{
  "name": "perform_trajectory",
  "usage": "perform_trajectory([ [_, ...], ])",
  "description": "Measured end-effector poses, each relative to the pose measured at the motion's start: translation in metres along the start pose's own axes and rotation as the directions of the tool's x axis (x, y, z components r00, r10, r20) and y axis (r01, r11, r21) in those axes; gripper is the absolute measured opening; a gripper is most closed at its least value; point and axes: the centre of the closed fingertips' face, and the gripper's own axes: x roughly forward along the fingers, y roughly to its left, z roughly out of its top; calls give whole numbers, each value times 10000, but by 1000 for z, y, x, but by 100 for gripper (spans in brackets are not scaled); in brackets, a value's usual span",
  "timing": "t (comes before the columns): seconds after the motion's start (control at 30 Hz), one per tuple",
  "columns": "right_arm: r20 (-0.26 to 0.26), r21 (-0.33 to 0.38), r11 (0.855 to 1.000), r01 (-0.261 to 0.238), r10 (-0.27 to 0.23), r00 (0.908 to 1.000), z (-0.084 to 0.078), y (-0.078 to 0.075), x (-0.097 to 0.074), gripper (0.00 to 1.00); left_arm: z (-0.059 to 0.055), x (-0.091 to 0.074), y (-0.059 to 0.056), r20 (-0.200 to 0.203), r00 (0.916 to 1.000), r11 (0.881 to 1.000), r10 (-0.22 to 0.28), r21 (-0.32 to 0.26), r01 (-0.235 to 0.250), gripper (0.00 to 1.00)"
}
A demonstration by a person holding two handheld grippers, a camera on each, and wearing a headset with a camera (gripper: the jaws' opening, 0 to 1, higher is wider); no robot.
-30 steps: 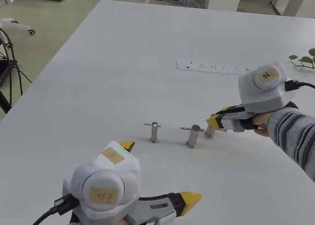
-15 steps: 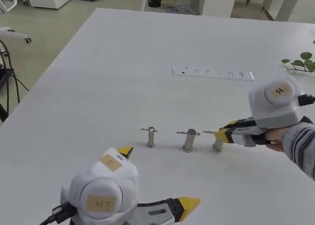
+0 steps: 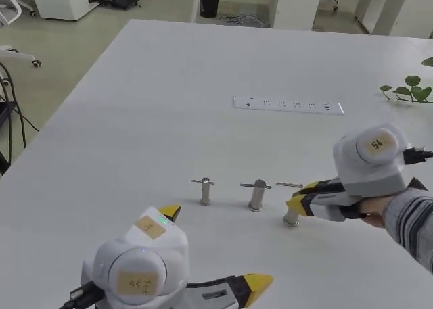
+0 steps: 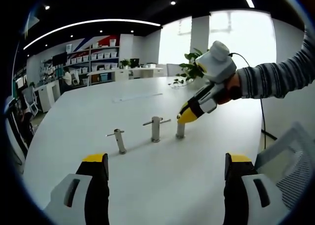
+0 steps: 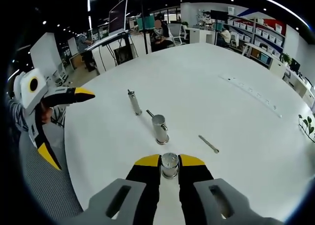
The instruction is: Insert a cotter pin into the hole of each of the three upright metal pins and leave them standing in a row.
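My right tongs (image 3: 298, 202) are clenched on the third metal pin (image 3: 291, 218). In the right gripper view the two yellow-tipped jaws press against either side of it, just under its round top (image 5: 170, 162). The pin stands upright at the right end of the bench (image 3: 135, 120). It sits a little nearer to me than the line of the other two, and I cannot tell whether its foot is touching the surface or just off it.

A loose cotter pin (image 3: 289, 185) lies flat on the bench just behind the held pin, between it and the middle metal pin (image 3: 256, 195). The right gripper view shows it off to the right of my jaws (image 5: 208, 144).

The middle metal pin stands upright with a cotter pin (image 3: 247, 185) through its head, sticking out sideways. The left metal pin (image 3: 205, 191) is upright too, near the middle one, with its own cotter pin (image 3: 199, 182) across the top.

My left tongs (image 3: 215, 247) are released, with the jaws spread wide and nothing between them. They hang low over the near edge of the bench, well apart from the row. From the left gripper view all three pins are lined up ahead, and the right tongs (image 4: 186, 117) are on the rightmost one.

Further back a white power strip (image 3: 288, 105) lies across the bench, and a small green plant (image 3: 410, 89) sits at the far right edge.
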Motion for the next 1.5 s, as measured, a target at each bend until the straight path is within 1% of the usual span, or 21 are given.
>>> perform_trajectory([
  [0.03,-28,-107,9999,-17,16,10000,0,3,1,8,0,0,0,7,10000,10000,1,6,-1,97],
  [0.13,-62,-105,9999,-41,40,10000,0,9,3,8,0,-1,0,3,10000,10000,1,-5,-1,97],
  [0.27,25,-60,9999,-94,94,10000,0,15,5,8,-1,-2,-1,-21,10000,10000,10,-28,-10,97],
  [0.33,56,-149,9999,-80,80,10000,0,17,6,8,-1,-2,-1,-28,10000,10000,1,-46,-1,97],
  [0.5,146,66,10000,-21,20,9999,0,18,7,8,-1,-2,-1,-15,10000,9999,-7,-109,7,97],
  [0.67,207,-5,10000,46,-46,9998,-1,21,8,8,-1,-2,-2,-7,10000,9999,-43,-116,43,96],
  [0.9,310,214,9998,57,-63,9995,-4,23,9,8,-1,-3,-3,-13,10000,9999,-72,-108,72,96],
  [1.03,282,71,10000,57,-59,9996,-6,26,9,8,-1,-2,-4,-19,9999,9999,-100,-69,99,96],
  [1.17,334,288,9995,94,-104,9994,-5,26,9,9,-3,-1,-6,-83,9999,9999,-130,-36,130,96],
  [1.27,422,940,9954,195,-236,9988,-6,26,9,9,-4,-1,-5,-128,9998,9999,-124,4,124,96],
  [1.3,432,871,9960,189,-228,9988,-6,26,9,9,-4,-2,-6,-136,9998,9999,-127,-2,127,96],
  [1.43,498,957,9952,213,-262,9984,-6,27,9,10,-4,-2,-5,-179,9998,9999,-116,12,117,96],
  [1.5,559,836,9964,145,-192,9983,-6,27,8,10,-4,-2,-6,-177,9998,9999,-123,20,123,96],
])
